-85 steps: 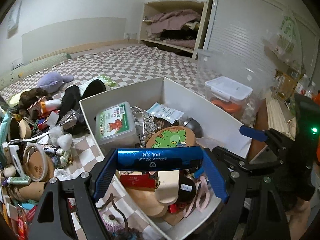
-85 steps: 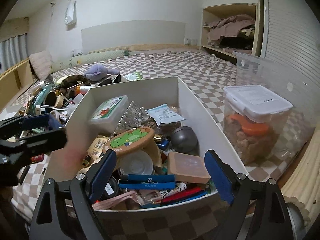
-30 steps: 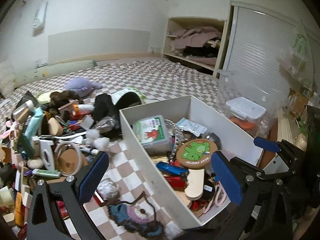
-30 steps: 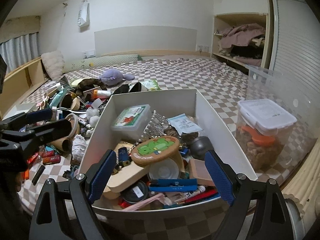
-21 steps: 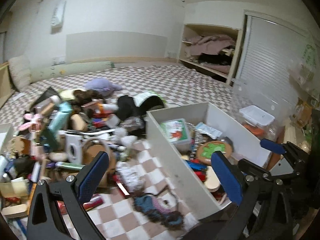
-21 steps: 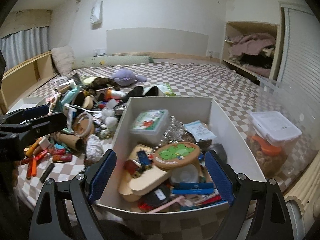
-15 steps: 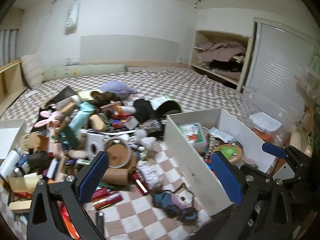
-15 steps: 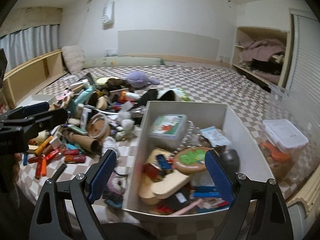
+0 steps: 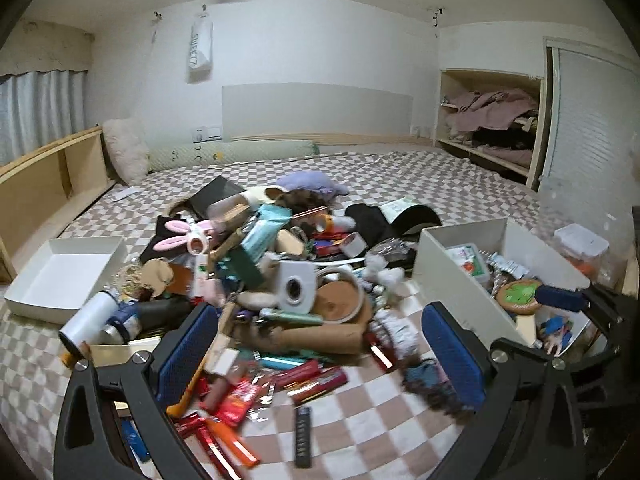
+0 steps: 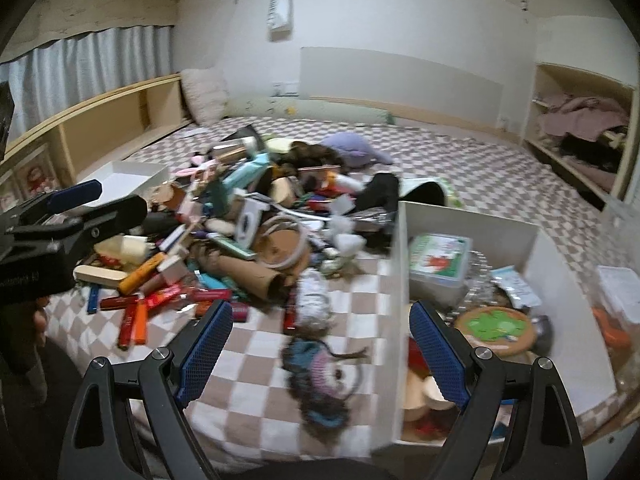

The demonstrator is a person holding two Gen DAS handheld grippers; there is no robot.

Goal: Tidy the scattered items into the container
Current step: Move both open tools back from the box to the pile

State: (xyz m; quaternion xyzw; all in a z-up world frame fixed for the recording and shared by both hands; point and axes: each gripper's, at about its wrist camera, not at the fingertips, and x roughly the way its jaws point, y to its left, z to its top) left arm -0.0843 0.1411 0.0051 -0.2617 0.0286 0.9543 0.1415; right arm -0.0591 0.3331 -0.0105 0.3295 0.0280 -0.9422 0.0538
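Observation:
A white box (image 9: 456, 280) (image 10: 400, 288), part filled with items, stands on the checkered bed at the right. A heap of scattered items (image 9: 272, 272) (image 10: 248, 224) lies to its left. My left gripper (image 9: 320, 352) is open and empty, above red tubes (image 9: 316, 380) at the heap's near edge. My right gripper (image 10: 320, 348) is open and empty, over a knitted pouch (image 10: 324, 368) beside the box's left wall. The left gripper also shows in the right wrist view (image 10: 76, 200), far left.
An empty white tray (image 9: 60, 272) lies left of the heap. A clear lidded tub (image 9: 580, 244) stands right of the box. A cardboard tube (image 10: 248, 276) and a white bottle (image 9: 88, 324) lie in the heap. Wooden shelving runs along the left wall.
The left gripper dropped the blue case into the box and opened. Both grippers then swung left, away from the box, toward the heap.

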